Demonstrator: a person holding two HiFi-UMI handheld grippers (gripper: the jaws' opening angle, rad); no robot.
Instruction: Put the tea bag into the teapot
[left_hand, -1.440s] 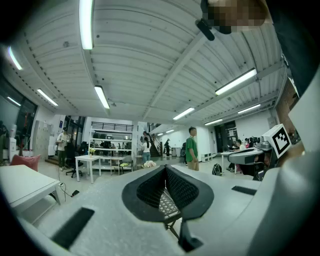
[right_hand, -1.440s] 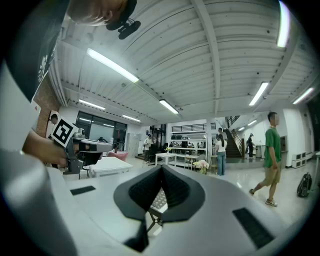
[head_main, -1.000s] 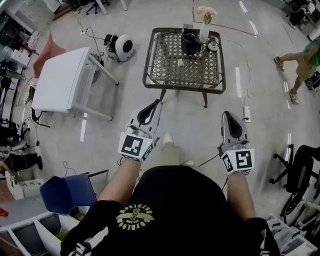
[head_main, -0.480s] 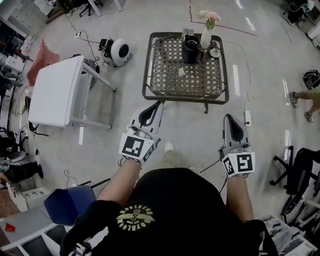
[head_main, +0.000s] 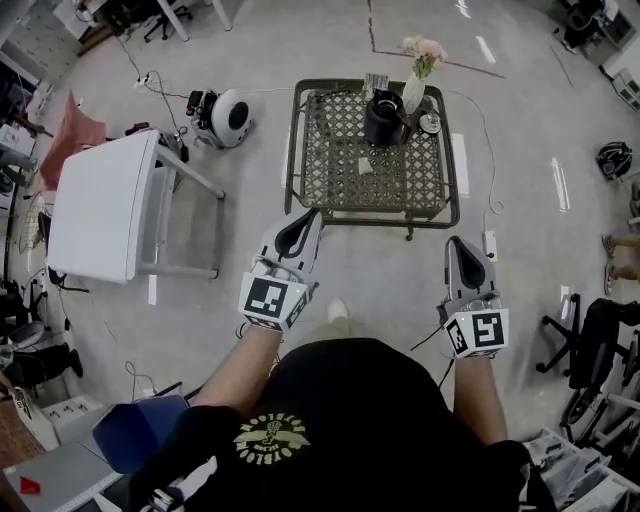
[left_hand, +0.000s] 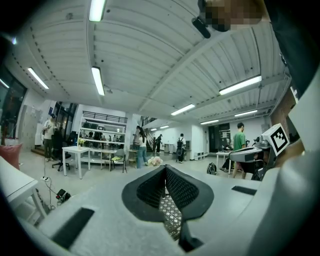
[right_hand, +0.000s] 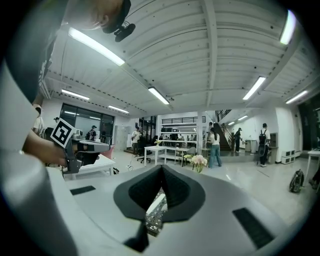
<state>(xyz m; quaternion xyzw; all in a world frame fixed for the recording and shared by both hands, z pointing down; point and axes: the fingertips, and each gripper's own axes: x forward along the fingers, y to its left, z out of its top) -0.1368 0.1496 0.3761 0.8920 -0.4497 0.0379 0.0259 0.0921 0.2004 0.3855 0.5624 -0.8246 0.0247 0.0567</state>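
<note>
A black teapot stands at the far side of the brown lattice table. A small white tea bag lies on the lattice nearer to me. Both grippers hang in the air short of the table's near edge, well away from the tea bag. My left gripper points at the table's near left corner, its jaws shut and empty. My right gripper is below the table's right corner, shut with nothing held.
A white vase with pink flowers and a small round object stand next to the teapot. On the floor are a white table, a round white device, a power strip, a blue chair and a black chair.
The table has come lower and nearer in the head view. Both grippers stay shut at about the same place. The person walking at the right has moved to the right edge.
</note>
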